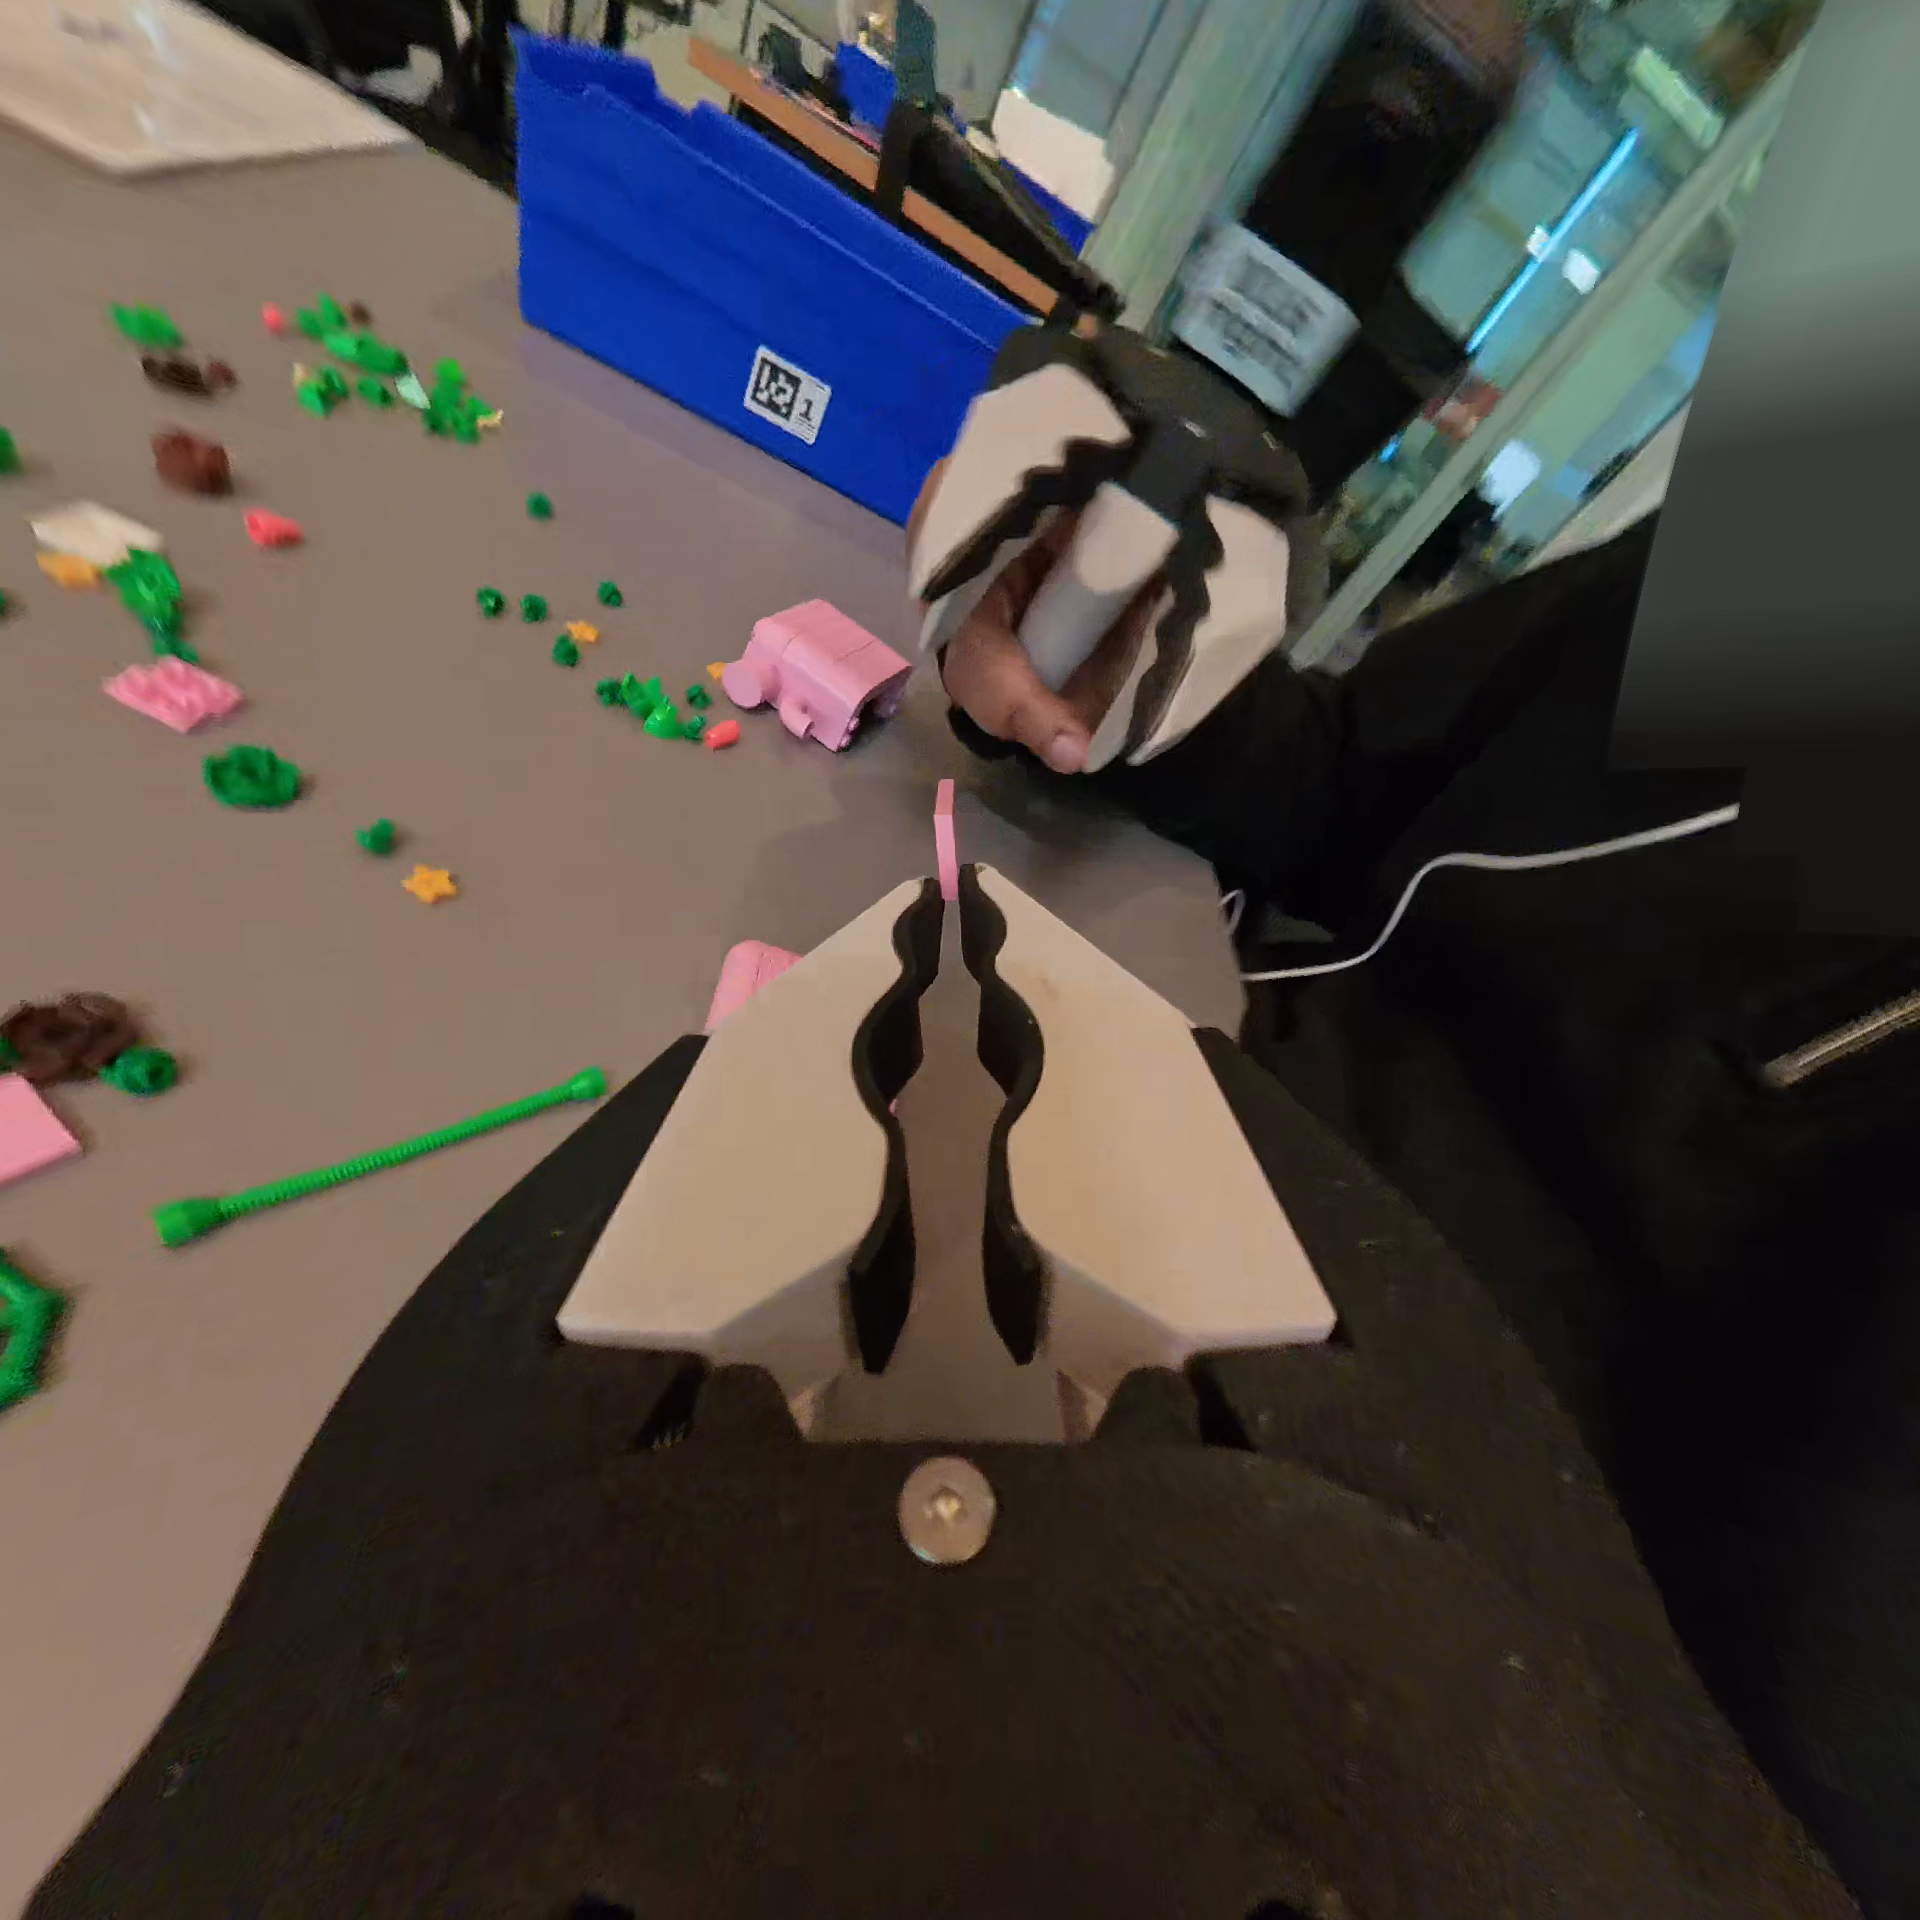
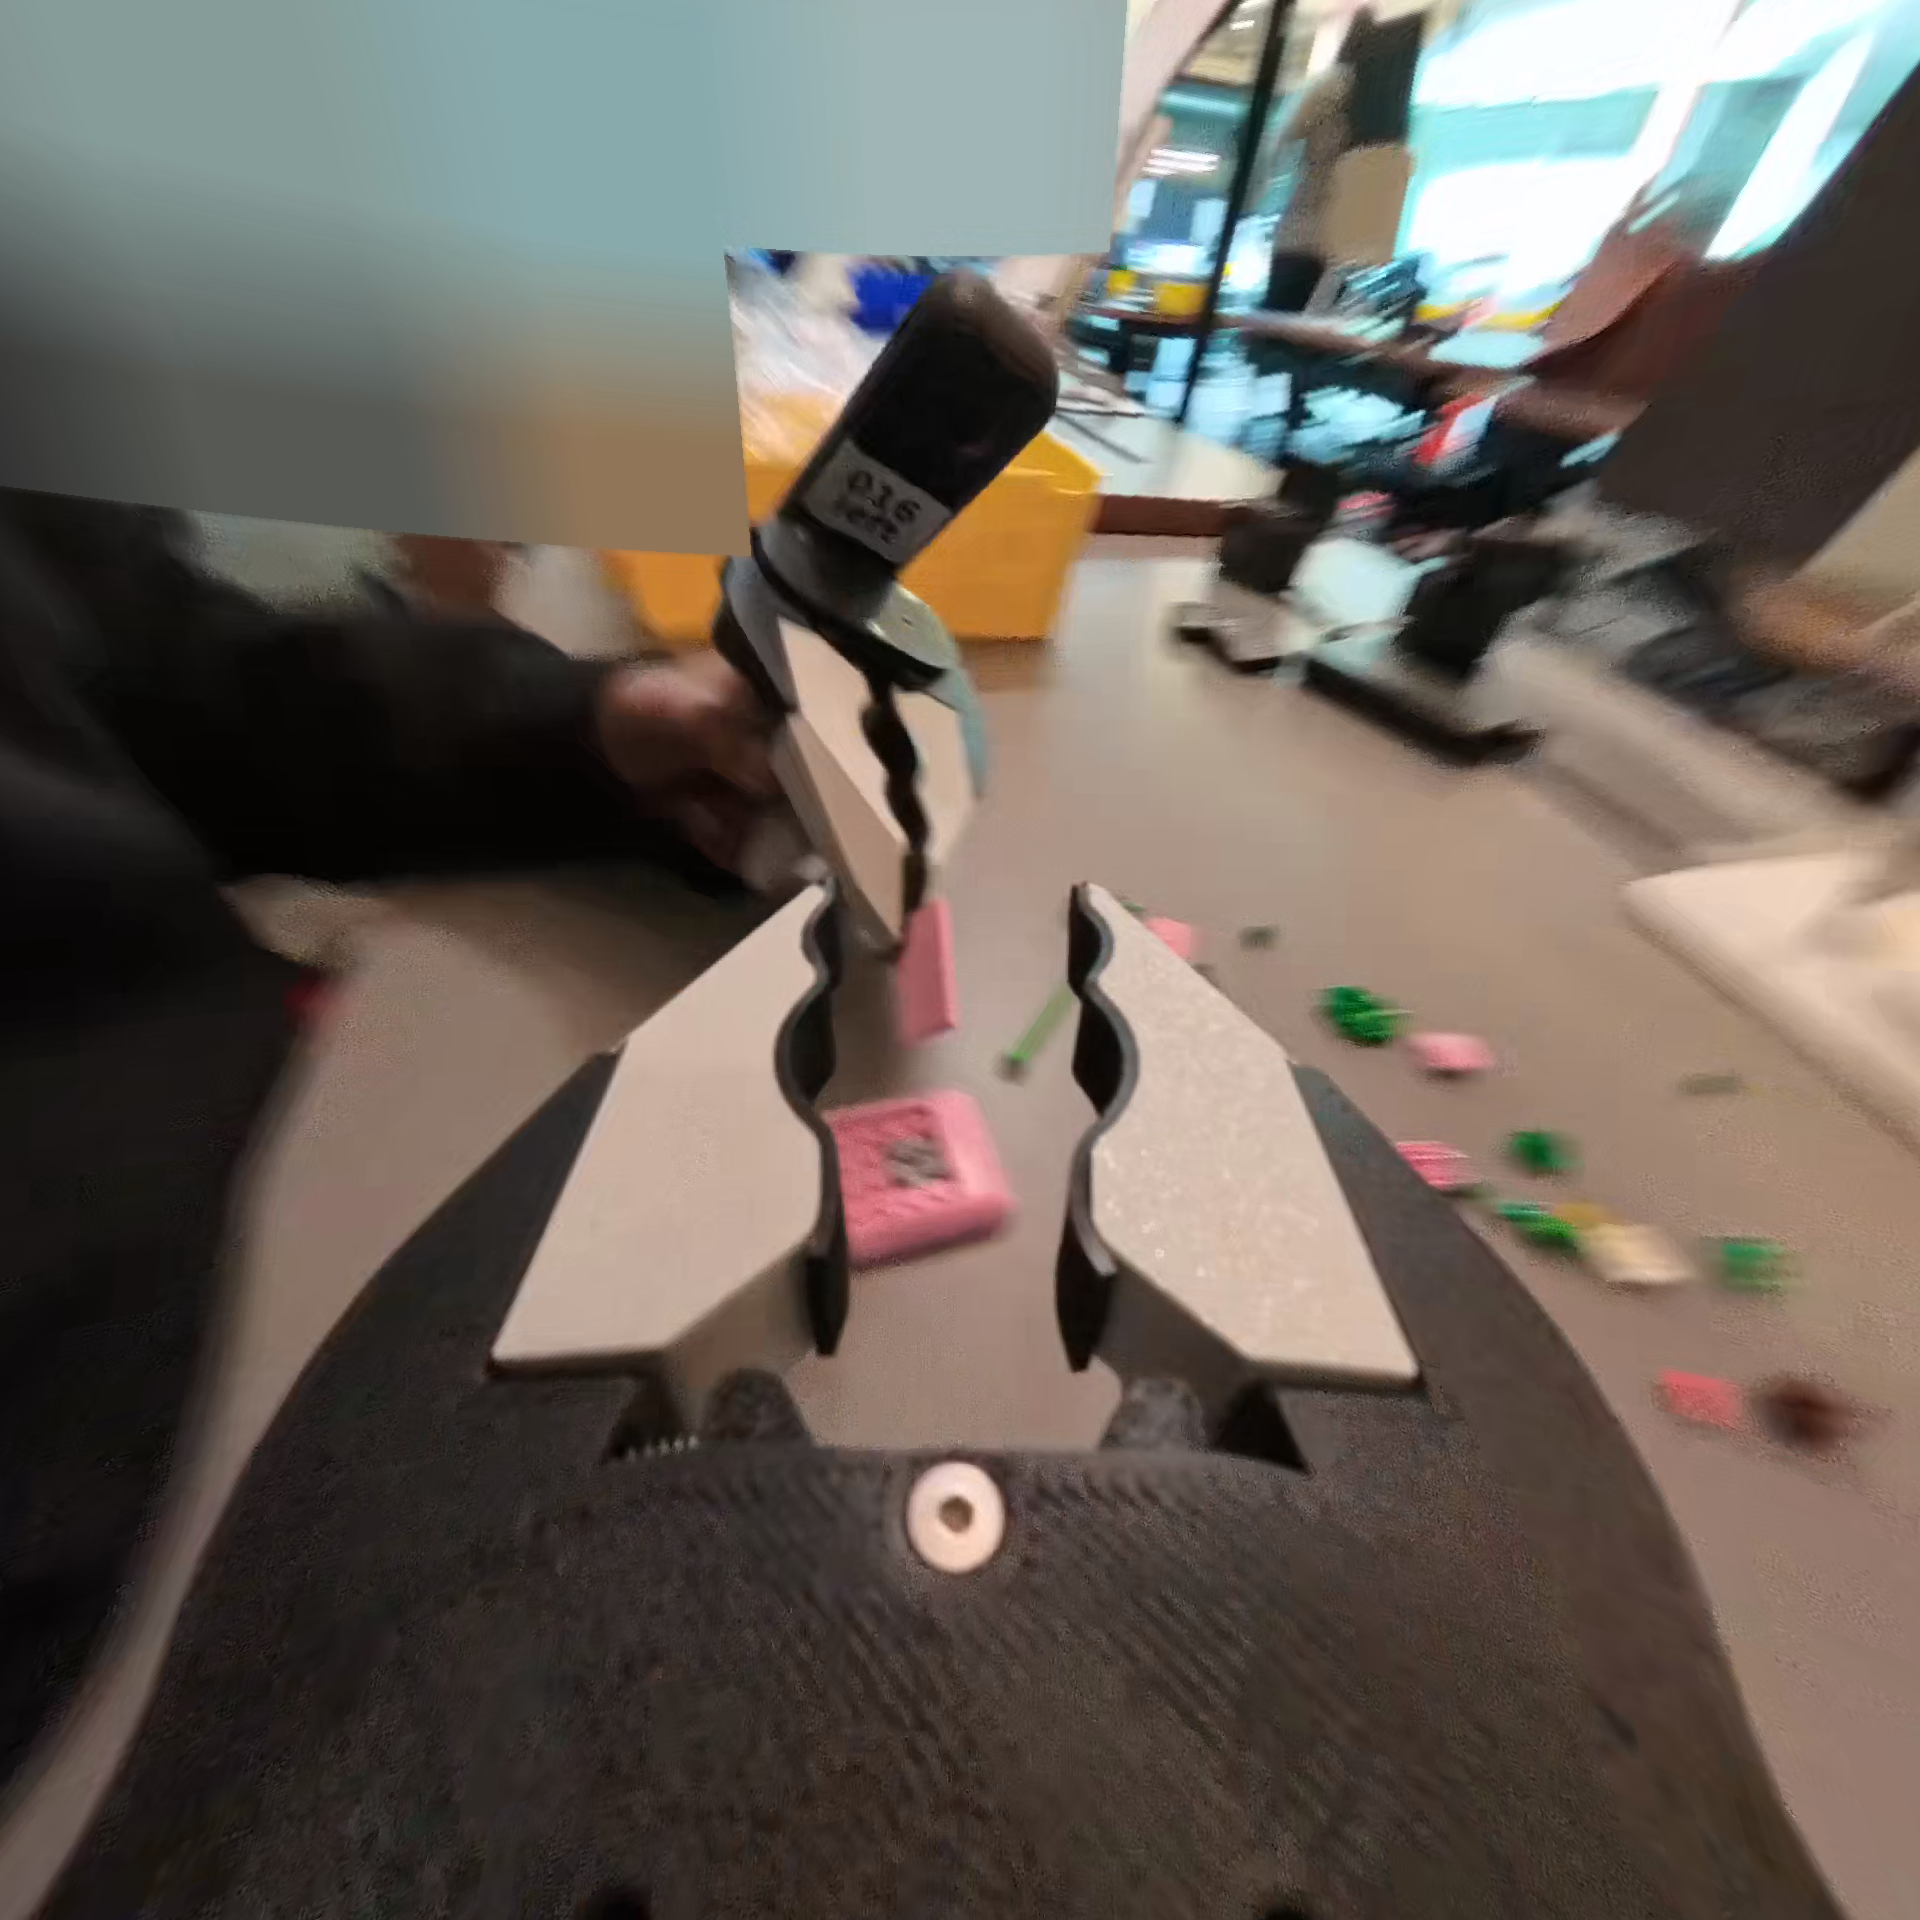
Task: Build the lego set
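Note:
My left gripper (image 1: pixel 951 883) is shut on a thin pink plate (image 1: pixel 944 836), held edge-on above the grey table (image 1: pixel 520 935). The right wrist view shows that gripper (image 2: pixel 914 914) with the pink plate (image 2: pixel 928 982) hanging from its tips. My right gripper (image 2: pixel 951 904) is open and empty, facing the left one; it also shows in the left wrist view (image 1: pixel 1101 582). A pink block with a dark mark (image 2: pixel 920 1174) lies on the table between my right fingers. A pink assembled piece (image 1: pixel 821 665) lies near the blue bin.
A blue bin (image 1: pixel 727 270) stands at the table's far side. Loose green, brown, pink and orange pieces (image 1: pixel 343 374) are scattered on the left. A long green stem (image 1: pixel 384 1153) lies near my left gripper. A yellow bin (image 2: pixel 997 561) stands behind. A white cable (image 1: pixel 1455 883) hangs at the table edge. The tips of one gripper are about 4 cm away from the tips of the other. Both grippers' tips are roughly 15 cm from the pink assembled piece (image 1: pixel 821 665).

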A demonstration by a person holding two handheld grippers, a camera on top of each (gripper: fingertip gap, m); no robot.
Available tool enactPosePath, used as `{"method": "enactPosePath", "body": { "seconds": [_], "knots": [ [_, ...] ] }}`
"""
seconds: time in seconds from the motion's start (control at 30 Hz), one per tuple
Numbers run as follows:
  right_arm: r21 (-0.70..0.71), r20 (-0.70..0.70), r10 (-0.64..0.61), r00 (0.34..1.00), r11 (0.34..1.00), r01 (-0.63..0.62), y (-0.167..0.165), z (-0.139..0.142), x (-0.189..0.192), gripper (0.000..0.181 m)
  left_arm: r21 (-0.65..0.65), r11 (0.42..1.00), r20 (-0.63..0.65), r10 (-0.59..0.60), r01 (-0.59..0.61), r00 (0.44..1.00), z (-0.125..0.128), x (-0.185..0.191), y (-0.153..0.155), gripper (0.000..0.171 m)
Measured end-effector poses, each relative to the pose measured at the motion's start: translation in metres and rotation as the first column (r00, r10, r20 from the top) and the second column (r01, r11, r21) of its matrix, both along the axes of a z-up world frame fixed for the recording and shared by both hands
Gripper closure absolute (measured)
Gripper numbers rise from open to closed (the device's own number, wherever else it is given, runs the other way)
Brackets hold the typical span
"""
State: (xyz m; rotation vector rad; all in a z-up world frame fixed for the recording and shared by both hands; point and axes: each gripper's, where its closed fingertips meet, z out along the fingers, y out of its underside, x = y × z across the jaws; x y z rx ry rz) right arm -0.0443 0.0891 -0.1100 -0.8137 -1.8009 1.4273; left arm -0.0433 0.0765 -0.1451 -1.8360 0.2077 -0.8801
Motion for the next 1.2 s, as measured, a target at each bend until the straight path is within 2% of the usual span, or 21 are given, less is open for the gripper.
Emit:
{"method": "enactPosePath", "body": {
  "seconds": [0.03, 0.1, 0.2, 0.3, 0.43, 0.5, 0.57, 0.63, 0.77, 0.87, 1.03, 1.13, 1.2],
  "knots": [
    [0.160, -0.080, -0.059, 0.995, 0.985, 0.071, 0.003, -0.003, -0.001, 0.141, -0.025, 1.000, 0.075, -0.006, 0.007, 0.997, 0.001, -0.001, 0.000, 0.171],
    [0.400, -0.185, -0.100, 0.978, 0.901, 0.168, 0.001, -0.015, -0.004, 0.145, -0.033, 0.999, 0.214, -0.004, 0.011, 0.977, 0.009, -0.004, 0.001, 0.171],
    [0.539, -0.177, -0.105, 0.979, 0.821, 0.186, -0.007, -0.035, -0.007, 0.143, -0.055, 0.998, 0.256, -0.019, 0.034, 0.967, 0.007, -0.002, 0.001, 0.171],
    [0.537, -0.189, -0.111, 0.976, 0.820, 0.198, -0.008, -0.033, -0.008, 0.166, -0.064, 0.996, 0.238, -0.039, 0.056, 0.970, 0.005, 0.003, 0.000, 0.171],
    [0.475, -0.141, -0.114, 0.983, 0.864, 0.168, -0.006, -0.029, -0.006, 0.166, -0.034, 0.998, 0.234, -0.047, 0.056, 0.971, 0.009, 0.003, -0.001, 0.170],
    [0.456, -0.089, -0.163, 0.983, 0.871, 0.186, 0.008, -0.032, -0.010, 0.166, -0.039, 0.999, 0.141, 0.033, -0.027, 0.989, 0.002, -0.009, 0.003, 0.147],
    [0.444, 0.023, -0.240, 0.971, 0.872, 0.205, 0.031, -0.044, -0.012, 0.166, -0.039, 0.989, -0.013, 0.144, -0.145, 0.989, -0.008, -0.028, 0.007, 0.138],
    [0.415, 0.181, -0.318, 0.931, 0.883, 0.221, 0.055, -0.061, -0.010, 0.166, -0.007, 0.966, -0.159, 0.256, -0.260, 0.954, -0.013, -0.048, 0.009, 0.138],
    [0.336, 0.451, -0.396, 0.800, 0.905, 0.259, 0.074, -0.095, -0.001, 0.166, 0.049, 0.925, -0.258, 0.377, -0.377, 0.890, -0.011, -0.069, 0.010, 0.140],
    [0.366, 0.476, -0.419, 0.773, 0.894, 0.260, 0.070, -0.101, 0.003, 0.166, 0.043, 0.921, -0.261, 0.384, -0.386, 0.886, -0.012, -0.071, 0.010, 0.142],
    [0.420, 0.460, -0.421, 0.782, 0.879, 0.226, 0.059, -0.104, 0.003, 0.166, 0.063, 0.910, -0.276, 0.411, -0.410, 0.869, -0.010, -0.076, 0.011, 0.143],
    [0.431, 0.457, -0.414, 0.787, 0.877, 0.211, 0.056, -0.107, 0.001, 0.165, 0.092, 0.889, -0.289, 0.455, -0.449, 0.842, -0.006, -0.084, 0.011, 0.141],
    [0.419, 0.456, -0.408, 0.791, 0.882, 0.214, 0.057, -0.106, 0.000, 0.156, 0.148, 0.856, -0.288, 0.517, -0.496, 0.806, 0.004, -0.096, 0.008, 0.137]
  ]
}}
